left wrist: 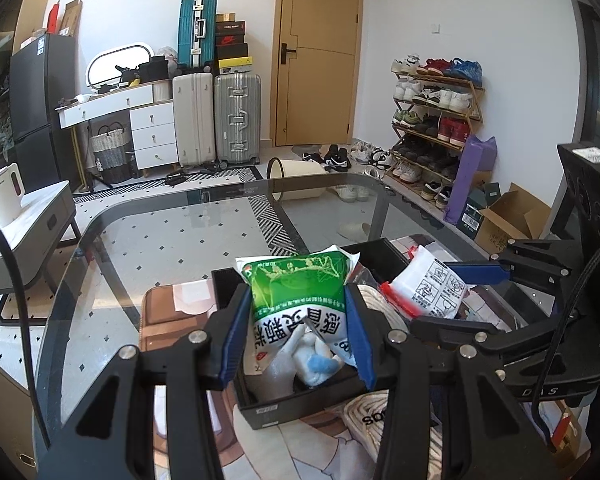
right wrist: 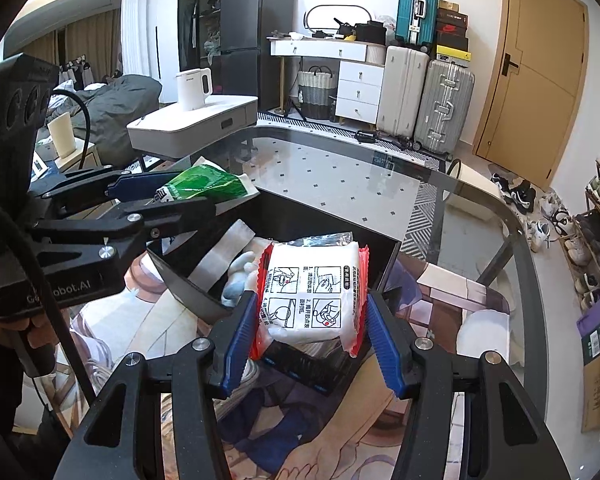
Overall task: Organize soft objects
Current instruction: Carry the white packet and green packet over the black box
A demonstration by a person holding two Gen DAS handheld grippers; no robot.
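1. Sitting on the glass desk [left wrist: 148, 232], a black box [left wrist: 300, 408] holds a pale plush toy with a blue patch [left wrist: 316, 360]; the same black box [right wrist: 380, 256] shows its toy [right wrist: 236, 280] at the near left corner in the right wrist view. What else lies inside is hidden by the packets held above it.
2. Under the box lies a printed mat [right wrist: 452, 292] with cartoon art, and a coiled white cloth roll [left wrist: 364, 416] rests just beside the box.
3. Around the desk: a tiled floor, a tan door [left wrist: 320, 52], suitcases [left wrist: 216, 120] against the wall, a shoe rack [left wrist: 436, 120] full of sneakers, a white drawer unit [left wrist: 152, 128], a dark fridge [left wrist: 40, 92], and a white side table with a kettle [right wrist: 194, 88].
4. Left tool [left wrist: 296, 320]: its blue pads are narrowly set and clamp a green-and-white packet [left wrist: 300, 296] above the box; it also shows in the right wrist view [right wrist: 168, 196].
5. Right tool [right wrist: 312, 328]: somewhat wider, its pads press both sides of a white packet with red edges and printed diagrams [right wrist: 312, 292], held over the box.
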